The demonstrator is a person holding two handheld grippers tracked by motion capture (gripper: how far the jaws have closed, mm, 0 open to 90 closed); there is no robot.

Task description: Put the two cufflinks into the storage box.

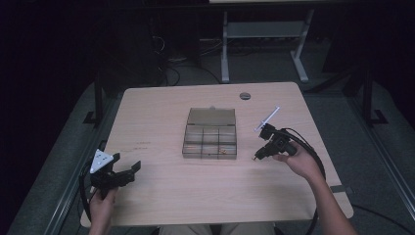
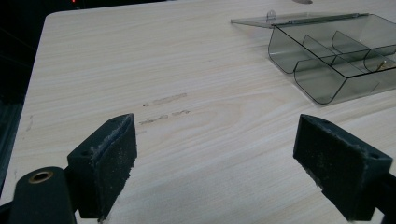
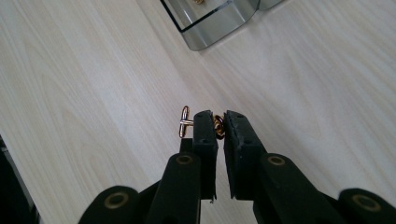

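Left hand-held gripper (image 1: 128, 169): black body, grey three-cornered plate on top, black cable looping at lower left of frame. Right hand-held gripper (image 1: 256, 157): black, thick black cable curving along forearm. Jaws black with worn foam-like pads, brass-coloured rivets at bases. Forearms bare, no sleeves.

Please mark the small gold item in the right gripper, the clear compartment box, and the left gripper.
gold item (image 3: 185, 122): right gripper view, on the bar sticking out beside the shut jaws.
compartment box (image 1: 210, 150): high view, on its front wall.
left gripper (image 2: 215, 158): left gripper view, midway between its open jaws.
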